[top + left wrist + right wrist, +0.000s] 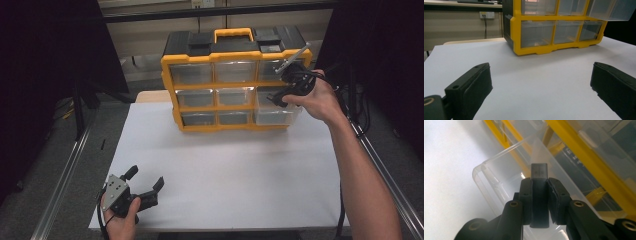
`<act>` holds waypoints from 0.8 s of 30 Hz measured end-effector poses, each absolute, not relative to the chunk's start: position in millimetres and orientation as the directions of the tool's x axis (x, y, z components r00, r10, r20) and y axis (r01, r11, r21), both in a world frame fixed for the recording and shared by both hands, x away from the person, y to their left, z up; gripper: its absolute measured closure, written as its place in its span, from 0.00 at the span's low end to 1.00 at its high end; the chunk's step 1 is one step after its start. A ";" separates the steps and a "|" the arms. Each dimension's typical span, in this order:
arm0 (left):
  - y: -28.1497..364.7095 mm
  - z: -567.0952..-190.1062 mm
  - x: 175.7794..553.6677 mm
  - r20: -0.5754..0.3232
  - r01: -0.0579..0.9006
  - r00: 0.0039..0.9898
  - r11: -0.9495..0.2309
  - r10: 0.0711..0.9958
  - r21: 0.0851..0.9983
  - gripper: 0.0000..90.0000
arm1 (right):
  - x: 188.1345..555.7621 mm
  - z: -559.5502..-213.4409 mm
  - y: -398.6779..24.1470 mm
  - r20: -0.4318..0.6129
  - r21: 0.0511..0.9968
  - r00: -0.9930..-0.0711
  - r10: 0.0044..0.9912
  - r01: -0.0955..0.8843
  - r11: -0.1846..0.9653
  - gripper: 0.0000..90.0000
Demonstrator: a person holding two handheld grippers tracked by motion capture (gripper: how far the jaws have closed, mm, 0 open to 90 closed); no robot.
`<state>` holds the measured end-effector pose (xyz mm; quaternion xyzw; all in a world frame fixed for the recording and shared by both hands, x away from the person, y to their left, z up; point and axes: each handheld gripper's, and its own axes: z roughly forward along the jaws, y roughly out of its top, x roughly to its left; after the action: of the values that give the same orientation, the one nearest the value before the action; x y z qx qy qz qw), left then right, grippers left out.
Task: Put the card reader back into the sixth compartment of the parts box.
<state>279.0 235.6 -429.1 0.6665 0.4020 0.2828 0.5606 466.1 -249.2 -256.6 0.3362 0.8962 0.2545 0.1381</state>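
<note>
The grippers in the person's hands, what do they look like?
Both are black tools with two jaws. The left gripper carries a grey three-cornered plate on top, and its jaws have flat, padded inner faces. The right gripper trails black cables. Round screw holes dot its jaws. The forearms are bare, with no sleeves.

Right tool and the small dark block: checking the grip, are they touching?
Touching. The right gripper view shows the right tool shut on the dark block, pads pressed against both sides.

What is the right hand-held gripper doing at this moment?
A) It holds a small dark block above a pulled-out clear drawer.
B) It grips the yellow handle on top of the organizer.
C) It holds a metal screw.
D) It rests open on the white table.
A: the right hand-held gripper has its jaws shut on a small dark block, above a pulled-out clear drawer of the yellow organizer.
</note>
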 end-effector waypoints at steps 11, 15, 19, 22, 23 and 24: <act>235.9 -429.2 279.3 -0.076 0.220 0.518 -0.047 0.852 0.974 0.04 | 462.8 -258.1 -252.2 -0.088 0.597 -0.700 0.708 0.532 0.600 0.64; 235.6 -428.7 279.2 -0.081 0.221 0.517 -0.041 0.852 0.974 0.04 | 459.4 -256.6 -253.7 -0.096 0.628 -0.683 0.724 0.522 0.577 0.53; 235.5 -428.8 280.0 -0.082 0.221 0.508 -0.037 0.857 0.975 0.04 | 455.2 -258.8 -255.6 -0.097 0.670 -0.657 0.748 0.513 0.537 0.37; 235.0 -428.5 280.8 -0.086 0.221 0.507 -0.033 0.858 0.975 0.04 | 452.0 -259.7 -258.4 -0.087 0.713 -0.630 0.771 0.502 0.490 0.28; 235.1 -428.6 281.1 -0.081 0.223 0.507 -0.039 0.858 0.974 0.04 | 451.0 -260.0 -259.6 -0.083 0.725 -0.623 0.777 0.497 0.476 0.26; 235.1 -428.9 281.5 -0.080 0.226 0.506 -0.042 0.859 0.973 0.04 | 450.1 -260.3 -261.0 -0.078 0.739 -0.615 0.784 0.492 0.460 0.23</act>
<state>281.5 235.1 -428.9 0.6638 0.4083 0.2832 0.5589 450.1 -261.0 -260.3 0.3854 0.8283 0.3486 0.2094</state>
